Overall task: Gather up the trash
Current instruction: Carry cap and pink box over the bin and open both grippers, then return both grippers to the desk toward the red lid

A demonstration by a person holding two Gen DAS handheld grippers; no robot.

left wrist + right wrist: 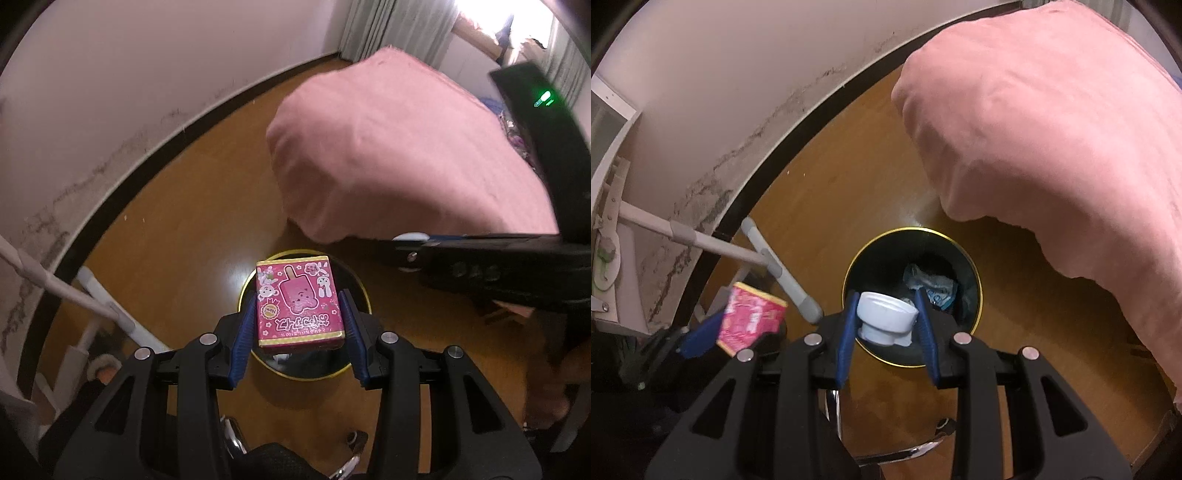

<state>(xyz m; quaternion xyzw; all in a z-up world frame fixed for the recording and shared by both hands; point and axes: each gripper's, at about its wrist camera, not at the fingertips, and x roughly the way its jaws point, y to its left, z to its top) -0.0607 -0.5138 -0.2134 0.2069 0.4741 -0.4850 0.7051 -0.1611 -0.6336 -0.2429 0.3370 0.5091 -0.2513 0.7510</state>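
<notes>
One bin [911,295], your left gripper [299,314] fingers clamping one pink box [297,300], your right gripper [886,317] fingers narrowly pinching one white cap [886,314] over the bin's 6 o'clock rim.

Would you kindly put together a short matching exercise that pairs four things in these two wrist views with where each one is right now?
Things:
1. pink snack box
2. white plastic cap
3. crumpled blue wrapper
4. pink blanket

Places:
A. lying inside the black bin
B. held between the fingers of the right gripper
C. draped on the side away from the wall, hanging toward the floor
D. held between the fingers of the left gripper

Pairs: 1-D, 2-B, 3-A, 4-C
</notes>
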